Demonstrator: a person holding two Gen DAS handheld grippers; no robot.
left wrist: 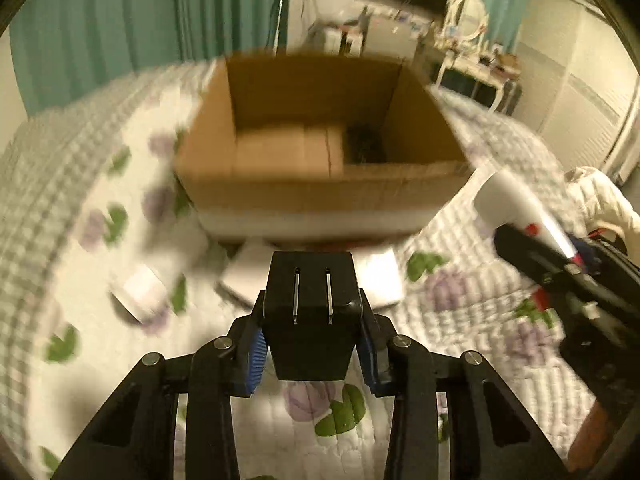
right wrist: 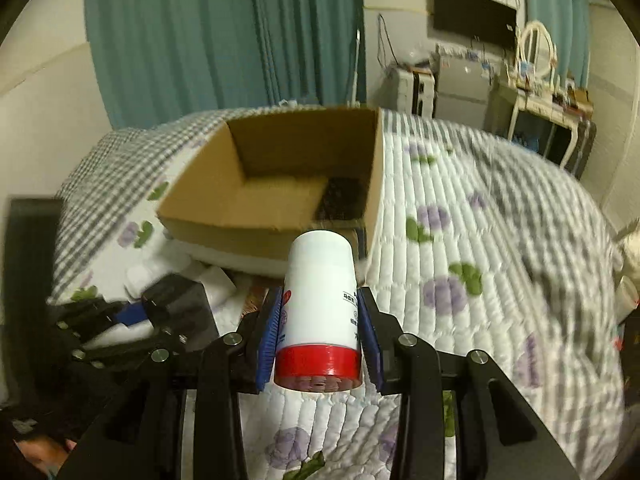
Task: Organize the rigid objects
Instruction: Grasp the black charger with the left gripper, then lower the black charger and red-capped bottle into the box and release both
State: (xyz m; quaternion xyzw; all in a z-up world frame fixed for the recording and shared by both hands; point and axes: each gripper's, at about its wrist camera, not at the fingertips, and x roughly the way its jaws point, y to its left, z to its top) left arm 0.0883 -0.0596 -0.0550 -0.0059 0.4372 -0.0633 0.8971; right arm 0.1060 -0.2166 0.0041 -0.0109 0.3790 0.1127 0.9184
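Left gripper (left wrist: pixel 310 344) pinches black plastic plug adapter (left wrist: pixel 310 320); right gripper (right wrist: pixel 320 336) pinches white red-capped cylindrical bottle (right wrist: pixel 320 300). Both near brown open cardboard box (right wrist: pixel 200 204) on quilted bed (right wrist: pixel 480 240).

Box (right wrist: pixel 280 184) on the quilt (right wrist: pixel 480 240), dark item (right wrist: pixel 342 198) in its right corner, dresser (right wrist: pixel 548 116) behind.

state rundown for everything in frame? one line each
left gripper: shut on black plug adapter
black plug adapter: held, prongs facing up
right gripper: shut on white bottle
white bottle: held, red cap toward the camera
cardboard box: open on the bed, one dark item in its right corner
dark item: lying in the box, blurred
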